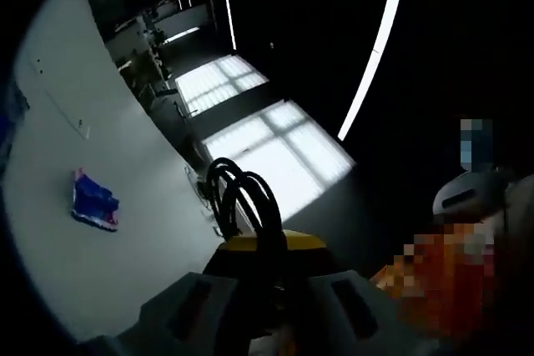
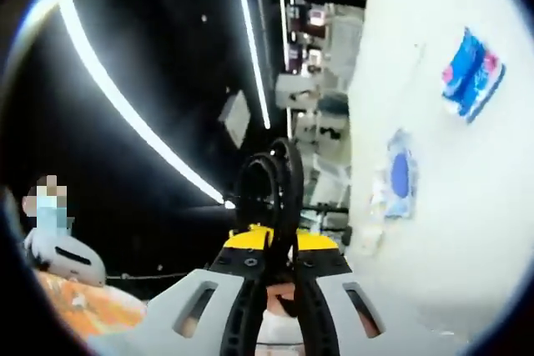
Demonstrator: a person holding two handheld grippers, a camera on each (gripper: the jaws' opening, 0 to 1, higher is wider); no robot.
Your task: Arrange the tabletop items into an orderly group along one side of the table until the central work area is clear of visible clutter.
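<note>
Apparently we are eyeing a soft, light blue packet [image 1: 94,201], best pinched at its edge; cannot tell either gripper's jaw state.

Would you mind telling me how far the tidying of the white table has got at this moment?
Nothing looks grouped yet. In the left gripper view a blue and pink packet lies alone on the white table. In the right gripper view a blue and white packet and a paler blue one lie apart. Both the left tongs and right tongs point away, apparently holding nothing. All the gathering is left.
</note>
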